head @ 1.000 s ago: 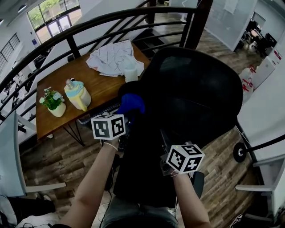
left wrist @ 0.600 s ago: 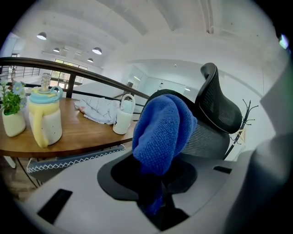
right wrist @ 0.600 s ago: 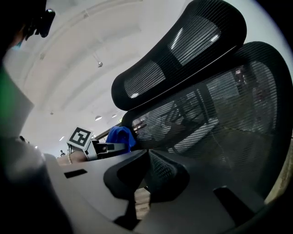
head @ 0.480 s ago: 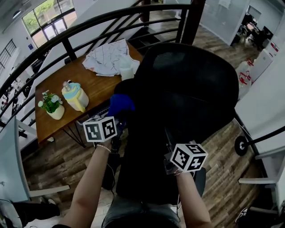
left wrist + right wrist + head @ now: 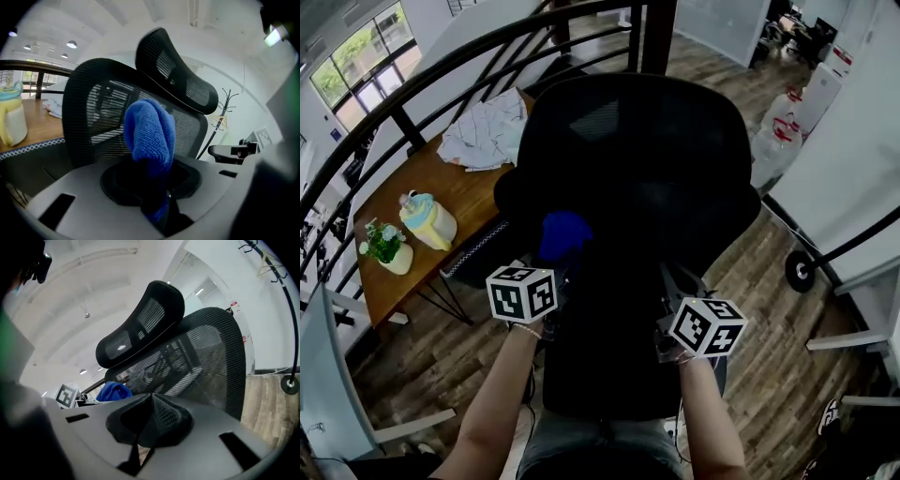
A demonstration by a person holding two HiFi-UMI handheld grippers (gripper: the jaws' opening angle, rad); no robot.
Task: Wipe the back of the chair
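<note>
Blue cloth point(image 5: 149, 136) in left gripper point(image 5: 155, 197)

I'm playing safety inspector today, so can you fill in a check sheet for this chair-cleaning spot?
Surface: black mesh chair back, upright, with a headrest on top.
Job's things: blue cloth, bunched up, close to the chair back; contact can't be told.
Clutter: wooden table on the left holds a yellow jug, a potted plant and a crumpled white cloth.
Grippers: left hand-held gripper shut on the blue cloth; right hand-held gripper shut, nothing between its jaws.
Cables: nothing seen.
Surroundings: black railing, wood floor.
</note>
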